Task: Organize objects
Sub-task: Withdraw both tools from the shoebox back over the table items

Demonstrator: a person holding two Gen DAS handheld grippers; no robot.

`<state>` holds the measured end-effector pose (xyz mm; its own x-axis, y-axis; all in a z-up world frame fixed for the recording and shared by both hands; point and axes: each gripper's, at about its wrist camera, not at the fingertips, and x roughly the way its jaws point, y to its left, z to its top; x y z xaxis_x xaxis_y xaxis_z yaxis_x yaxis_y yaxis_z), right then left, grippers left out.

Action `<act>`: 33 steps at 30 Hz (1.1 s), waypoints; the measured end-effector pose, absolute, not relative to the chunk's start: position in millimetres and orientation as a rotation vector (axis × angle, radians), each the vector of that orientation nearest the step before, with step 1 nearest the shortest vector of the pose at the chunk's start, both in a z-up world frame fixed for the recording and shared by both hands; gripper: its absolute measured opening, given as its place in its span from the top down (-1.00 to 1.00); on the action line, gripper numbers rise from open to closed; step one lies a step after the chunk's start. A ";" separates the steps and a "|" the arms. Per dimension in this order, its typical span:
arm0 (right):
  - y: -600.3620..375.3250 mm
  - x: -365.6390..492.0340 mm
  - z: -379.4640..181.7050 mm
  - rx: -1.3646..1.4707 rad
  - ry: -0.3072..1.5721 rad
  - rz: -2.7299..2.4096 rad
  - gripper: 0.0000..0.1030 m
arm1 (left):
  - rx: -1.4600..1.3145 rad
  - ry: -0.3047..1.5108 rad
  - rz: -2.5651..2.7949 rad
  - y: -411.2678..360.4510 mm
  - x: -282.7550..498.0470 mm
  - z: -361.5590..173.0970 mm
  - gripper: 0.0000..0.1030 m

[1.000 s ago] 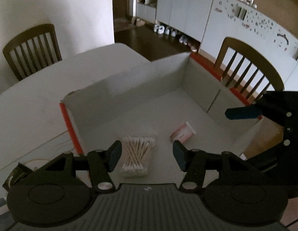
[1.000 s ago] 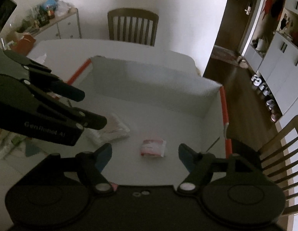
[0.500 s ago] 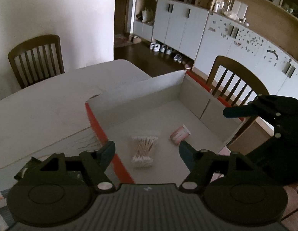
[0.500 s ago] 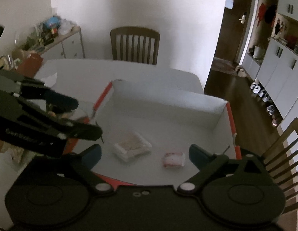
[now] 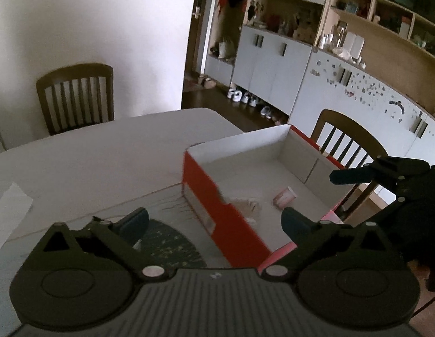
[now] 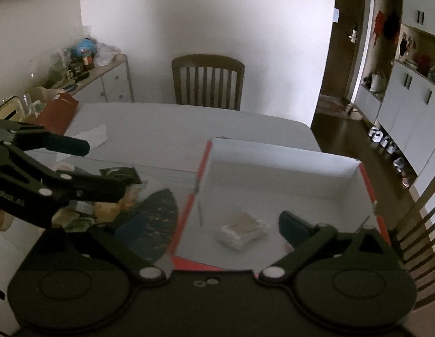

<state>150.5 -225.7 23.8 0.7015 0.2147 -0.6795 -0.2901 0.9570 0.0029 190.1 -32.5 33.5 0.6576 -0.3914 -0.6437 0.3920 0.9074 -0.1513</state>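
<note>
Holding nothing: my left gripper [image 5: 214,219] and right gripper [image 6: 212,224] both hover with jaws spread wide.

Item: red box [image 6: 282,157], open-topped, white inside, right half of the right wrist view, on the tabletop [image 6: 189,120].

Contents: cotton-swab packet [image 6: 244,230], lower centre; small pink packet [image 5: 285,196], just beside it but apart.

Loose pile: wrappers [image 6: 119,196] at left centre, outside the box. I judge these light, crinkly, slippery; pinch an edge or folded corner. The swab packet looks soft; take it across its short width.
</note>
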 end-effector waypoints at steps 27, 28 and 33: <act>-94.7 137.6 -15.2 -0.163 0.793 0.318 -0.94 | -0.045 0.756 -0.229 134.4 131.3 -25.2 -1.00; -91.7 138.9 -18.4 -0.167 0.801 0.317 -0.93 | -0.041 0.762 -0.224 137.8 130.3 -30.1 -1.00; -78.0 145.0 -40.0 -0.199 0.844 0.308 -0.86 | -0.016 0.783 -0.196 148.9 132.3 -48.8 -0.99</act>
<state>145.0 -78.0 -40.0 0.6239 0.1880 -0.7586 -0.3445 0.9374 -0.0510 132.3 148.9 -48.8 0.6916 -0.1814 -0.6991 0.1692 0.9817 -0.0873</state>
